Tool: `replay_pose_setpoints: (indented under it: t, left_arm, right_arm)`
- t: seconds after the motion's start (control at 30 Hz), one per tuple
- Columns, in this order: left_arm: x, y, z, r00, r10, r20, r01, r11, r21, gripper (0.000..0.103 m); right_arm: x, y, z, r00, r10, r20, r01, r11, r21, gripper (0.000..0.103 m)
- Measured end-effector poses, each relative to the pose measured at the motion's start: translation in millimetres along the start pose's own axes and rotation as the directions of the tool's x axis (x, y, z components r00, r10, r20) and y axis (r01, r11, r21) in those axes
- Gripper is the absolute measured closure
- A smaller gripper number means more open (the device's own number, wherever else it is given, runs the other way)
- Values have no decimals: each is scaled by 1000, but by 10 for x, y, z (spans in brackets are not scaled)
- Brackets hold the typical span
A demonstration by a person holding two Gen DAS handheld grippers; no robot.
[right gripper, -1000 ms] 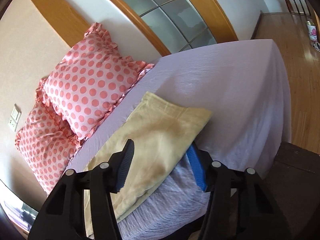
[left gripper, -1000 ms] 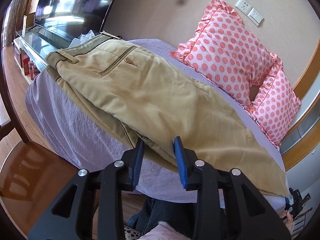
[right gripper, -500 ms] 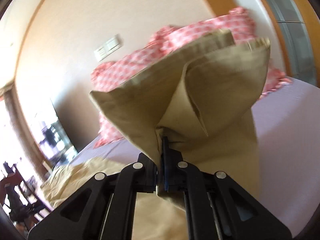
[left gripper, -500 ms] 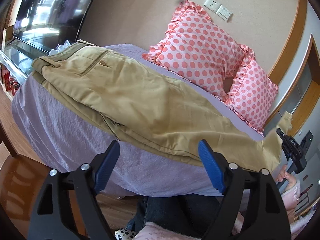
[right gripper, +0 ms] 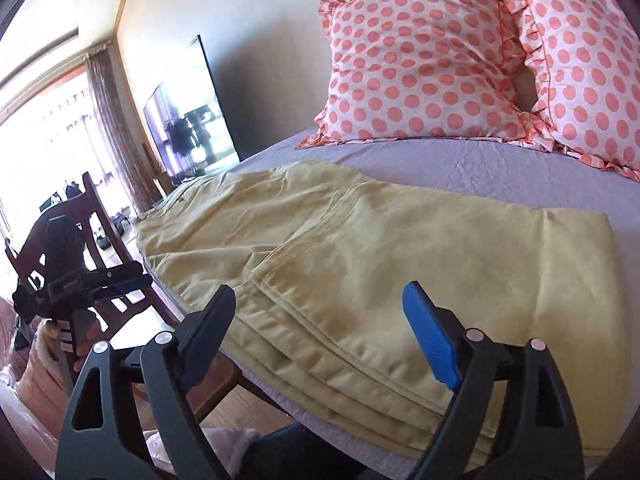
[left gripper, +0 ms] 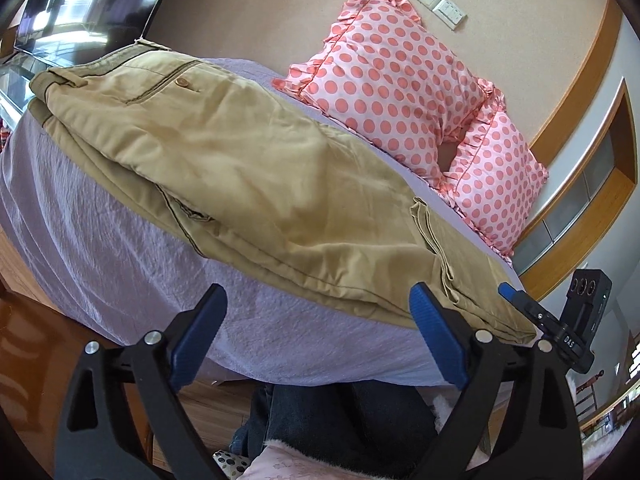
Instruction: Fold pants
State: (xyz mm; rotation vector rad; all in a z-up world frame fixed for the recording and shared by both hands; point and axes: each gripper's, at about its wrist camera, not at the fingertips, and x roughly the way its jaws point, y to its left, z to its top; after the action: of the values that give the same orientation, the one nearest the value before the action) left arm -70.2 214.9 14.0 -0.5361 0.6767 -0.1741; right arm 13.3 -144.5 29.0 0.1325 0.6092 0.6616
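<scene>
Along the lavender bed [left gripper: 120, 248] edge lie khaki pants [left gripper: 248, 176], cuffs doubled back over the legs; their waistband is cut off beyond. Both left gripper [left gripper: 320, 340] and right gripper [right gripper: 320, 332] hover spread, empty, nearside.

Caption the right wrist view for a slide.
Open right tool above tan cotton pants, leg cuffs folded over, on a lavender bedsheet.

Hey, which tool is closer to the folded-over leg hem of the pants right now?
Right. The right tool sits open directly at the folded hem of the pants; the left tool hangs open off the bed's edge, beside that hem.
</scene>
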Motion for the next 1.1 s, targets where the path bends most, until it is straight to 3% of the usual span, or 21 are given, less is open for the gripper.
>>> replay_pose_setpoints:
  t: [0.2,0.33,0.47,0.67,0.73,0.8,0.83,0.93,0.97,1.03,1.1]
  left_arm:
    - [92,134,184,996,88,13,-87,992,-95,12]
    - [-74,223,407,987,136,87,-122,981,-149,12]
    - [-170,423,711,967,230,108,-196,946,-259,15]
    - [-141,836,1013,950,307,49,-260,872,-414,52]
    - [-176,969,1073,934,356,37,-302,839,-454,83]
    - [-194,976,1152,932,360,36,-303,830,-468,88]
    - [-213,873,1189,920,388,48,-329,836,-439,90]
    - [-160,202,1390,862,488,135,-455,863,-218,92]
    - [-128,-60,1447,863,477,167,-456,878,-149,93]
    - [-2,-648,1519,892,406,200,-413,911,-3,93]
    - [205,-1344,1432,912,338,234,-384,905,186,93]
  right_arm:
    - [69,-66,-76,999,37,-15,-36,998,60,15]
    - [124,-64,-91,998,52,-22,-51,997,66,15]
    - [137,-100,-97,998,58,-17,-56,995,86,15]
    - [36,-183,-114,998,59,6,-60,993,104,14]
    - [-17,-226,-122,998,61,17,-62,992,109,13]
    - [-75,-276,-135,998,59,27,-62,992,114,12]
    - [-114,-309,-144,998,56,34,-60,991,117,12]
    - [-262,-422,-159,997,32,64,-40,991,130,12]
    - [-331,-465,-157,996,16,85,-28,990,139,12]
    - [-528,-564,-165,988,-32,149,7,986,164,12]
    - [-739,-687,-178,975,-80,207,36,977,210,12]
